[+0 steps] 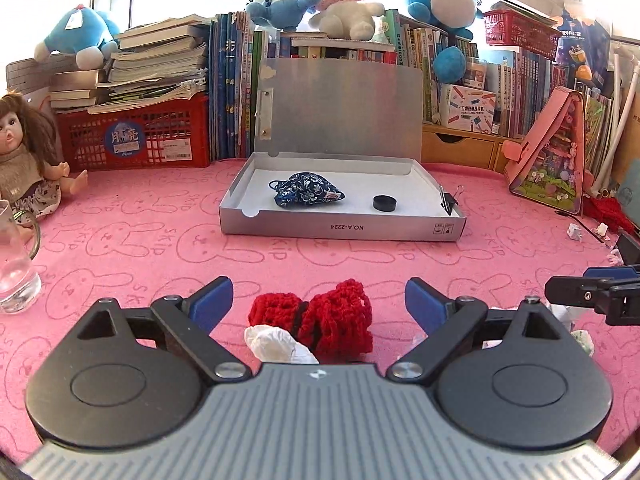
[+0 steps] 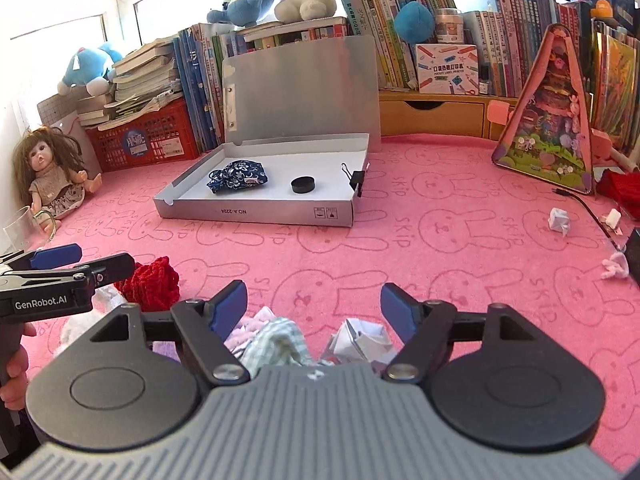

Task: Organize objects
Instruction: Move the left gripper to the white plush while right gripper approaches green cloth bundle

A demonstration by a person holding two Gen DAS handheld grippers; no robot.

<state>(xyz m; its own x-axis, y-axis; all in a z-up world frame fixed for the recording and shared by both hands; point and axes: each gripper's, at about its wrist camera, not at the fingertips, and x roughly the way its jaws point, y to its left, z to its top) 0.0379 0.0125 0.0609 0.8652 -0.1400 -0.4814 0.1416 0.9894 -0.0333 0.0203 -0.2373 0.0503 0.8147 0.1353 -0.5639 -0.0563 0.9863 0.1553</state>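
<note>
Pink cloth [image 1: 120,216] printed with rabbits covers the table, and one silver cardboard box [image 1: 340,228] stands open near its far side, the lid leaning back against a row of books [image 1: 232,88]. Three things sit with the box: one blue-and-white patterned pouch [image 1: 308,191] toward its left, one black round cap [image 1: 385,203] to the right of it, well apart, and one black binder clip [image 1: 450,201] on the right wall.

The left gripper [image 1: 319,300] has its jaws spread wide — nothing is between the blue pads [image 1: 216,298]. Just ahead of it, between the fingers, lies one red crocheted piece [image 1: 332,316] with a black band across it, touching a white crumpled scrap [image 1: 276,344] at its near side. The right gripper [image 2: 314,304] is likewise released, its jaws wide apart, over a small heap: one green-checked cloth [image 2: 280,340] and one folded white paper [image 2: 362,340] side by side.

In the right wrist view two small white folded bits [image 2: 560,220] lie on the cloth at the right, near a black cable [image 2: 588,208]. Along the back — one doll [image 1: 24,152] at the left, one red crate [image 1: 144,136] under stacked books, four plush toys [image 1: 344,4] on top, one pink triangular case [image 1: 556,156]. One clear glass [image 1: 14,272] stands at the left edge.
</note>
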